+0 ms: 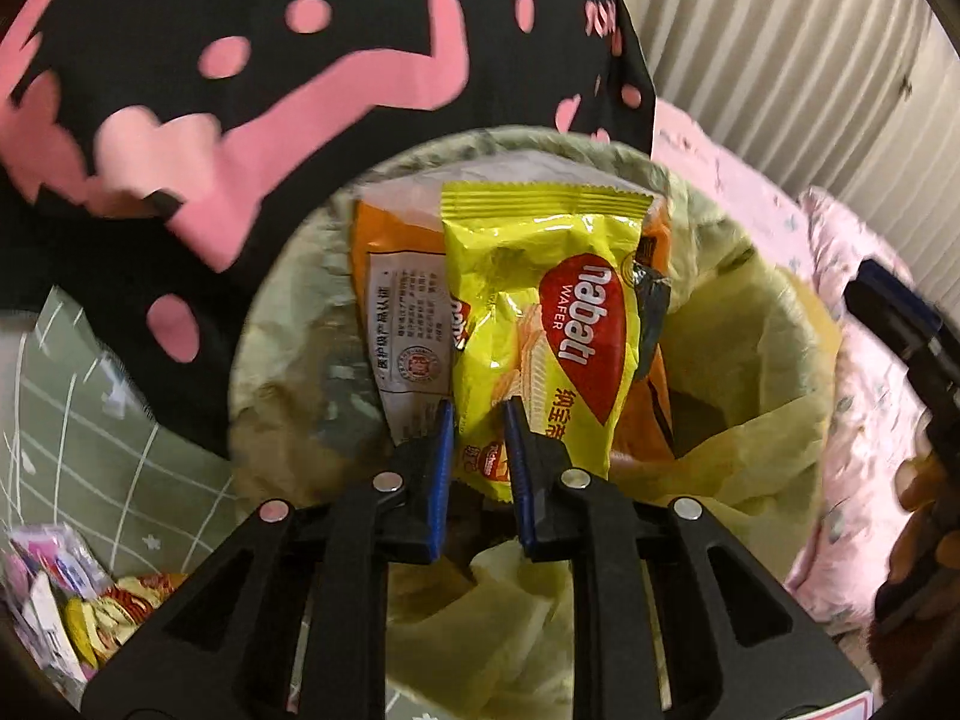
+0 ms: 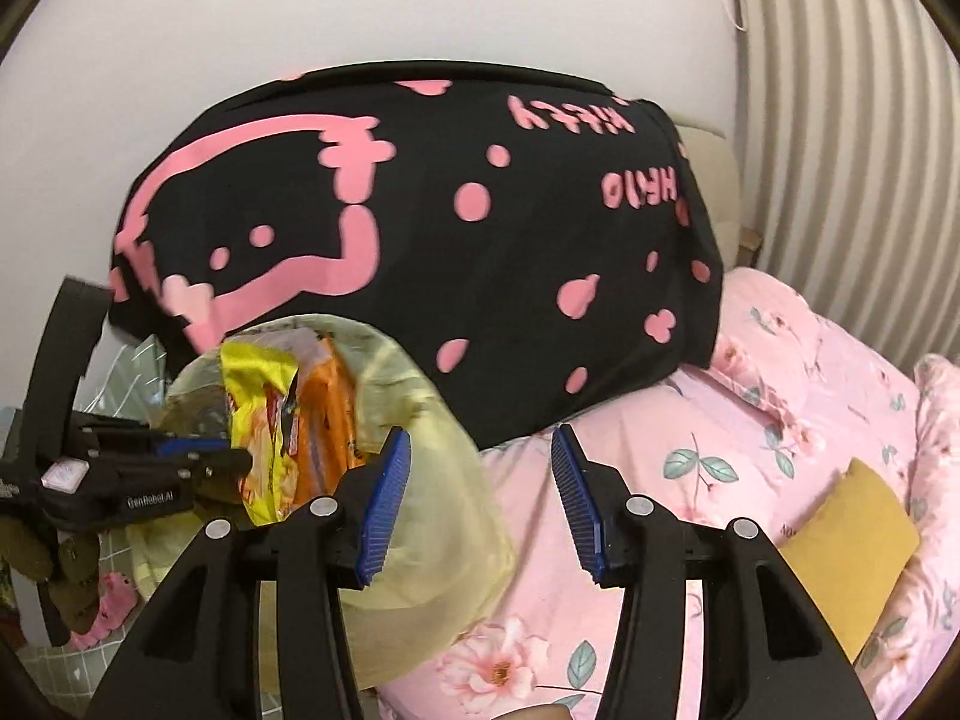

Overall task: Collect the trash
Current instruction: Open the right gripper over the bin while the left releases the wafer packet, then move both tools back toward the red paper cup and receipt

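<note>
You are holding the yellow wrapper (image 1: 540,324) in your left tongs (image 1: 477,414): the blue pads are standing narrow and are pinching its lower edge, so the wrapper is standing up over the mouth of the bag (image 1: 750,360). Behind it, at about 11 o'clock from the pads, an orange packet (image 1: 408,324) is leaning inside the bag, so part of the collecting is already done. The yellow wrapper is not yet let go; I judge that you are just bringing it into the bag and the release is still waiting. Your right tongs (image 2: 480,498) are standing wide open with nothing between the pads; the bag rim (image 2: 420,396) is lying just at the pad on the 9 o'clock side, but I cannot tell if it is touching. More trash is remaining: a small heap of wrappers (image 1: 78,612) is lying at 8 o'clock in the left view, outside the bag, on the green sheet (image 1: 90,420). A flat mustard piece (image 2: 852,540) is resting on the pink quilt (image 2: 780,396) at 3 o'clock in the right view; whether it is trash I cannot say.
</note>
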The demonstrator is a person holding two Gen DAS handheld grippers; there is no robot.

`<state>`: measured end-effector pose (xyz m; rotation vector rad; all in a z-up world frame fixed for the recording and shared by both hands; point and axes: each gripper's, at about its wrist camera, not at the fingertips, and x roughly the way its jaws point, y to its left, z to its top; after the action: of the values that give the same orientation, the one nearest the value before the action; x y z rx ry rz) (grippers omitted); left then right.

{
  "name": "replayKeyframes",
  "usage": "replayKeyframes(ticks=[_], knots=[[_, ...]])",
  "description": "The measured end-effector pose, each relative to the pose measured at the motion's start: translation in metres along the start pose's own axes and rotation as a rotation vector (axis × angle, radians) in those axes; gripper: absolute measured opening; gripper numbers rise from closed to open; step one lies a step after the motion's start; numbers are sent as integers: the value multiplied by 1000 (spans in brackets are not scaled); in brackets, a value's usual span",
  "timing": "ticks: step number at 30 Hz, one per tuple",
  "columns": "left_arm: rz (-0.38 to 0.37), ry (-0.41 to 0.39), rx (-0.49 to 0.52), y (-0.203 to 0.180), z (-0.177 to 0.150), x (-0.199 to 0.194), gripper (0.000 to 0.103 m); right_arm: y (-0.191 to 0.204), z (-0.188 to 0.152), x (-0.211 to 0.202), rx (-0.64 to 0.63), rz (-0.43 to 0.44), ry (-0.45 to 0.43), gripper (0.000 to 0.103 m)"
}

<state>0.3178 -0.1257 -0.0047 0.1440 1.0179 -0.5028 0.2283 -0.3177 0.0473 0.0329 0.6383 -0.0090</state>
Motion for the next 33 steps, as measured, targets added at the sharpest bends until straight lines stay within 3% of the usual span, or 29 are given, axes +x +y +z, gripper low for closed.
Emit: replayKeyframes(ticks=[5,9,12,16,23,25,33], knots=[[-61,-27,-8,-3,0,-4,17,-8,-1,7,17,-4,10,46],[-128,-86,-36,5,-8,-31,38,-3,0,7,16,11,-2,46],[-127,-126,-37,9,-13,-50,44,7,3,4,5,20,-17,46],[-104,-195,-63,24,-31,-78,46,26,6,-1,-7,48,-48,46],[57,-339,-189,84,-82,-119,46,80,11,-9,-54,126,-79,47],[110,-361,-237,103,-96,-126,46,101,12,-10,-74,158,-83,52],[271,-355,-446,187,-173,-149,46,179,7,1,-173,333,-21,54]])
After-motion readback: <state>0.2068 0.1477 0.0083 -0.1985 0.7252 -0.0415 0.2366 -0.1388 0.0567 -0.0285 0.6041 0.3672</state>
